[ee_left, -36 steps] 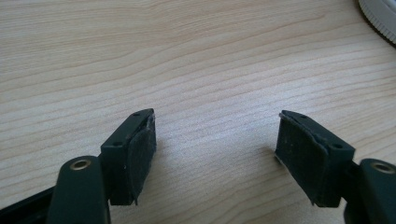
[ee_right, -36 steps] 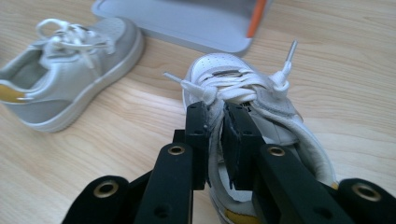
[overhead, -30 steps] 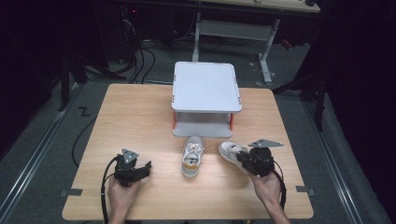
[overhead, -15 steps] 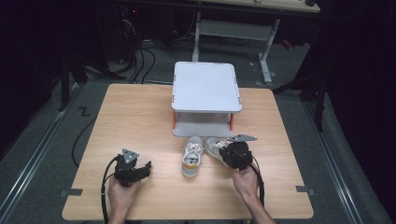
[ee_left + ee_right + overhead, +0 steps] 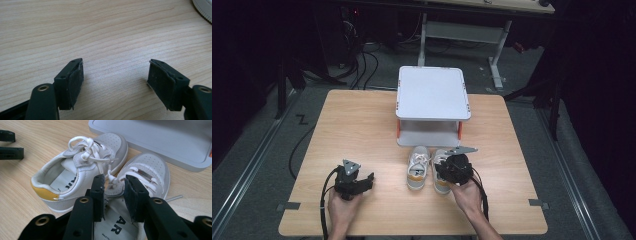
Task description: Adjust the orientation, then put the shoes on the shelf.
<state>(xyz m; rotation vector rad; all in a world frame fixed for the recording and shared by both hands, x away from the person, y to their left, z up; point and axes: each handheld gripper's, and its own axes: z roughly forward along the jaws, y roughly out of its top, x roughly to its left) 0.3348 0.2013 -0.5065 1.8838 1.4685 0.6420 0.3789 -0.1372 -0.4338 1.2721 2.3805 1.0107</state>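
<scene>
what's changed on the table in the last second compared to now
The right gripper carried the right-hand shoe leftward and set it beside the other shoe, toes toward the grey stand. Its jaws have just been opening, the shoe's tongue between them. The left gripper, other shoe and stand stayed put.

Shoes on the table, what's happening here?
A person is pairing two small white sneakers in front of a grey two-tier stand. The right gripper sits over the right-hand sneaker, beside the left-hand sneaker. Its jaws have just been opening, with the tongue and laces between them, pads apparently not pressing. The left gripper rests open on the table, holding nothing.
</scene>
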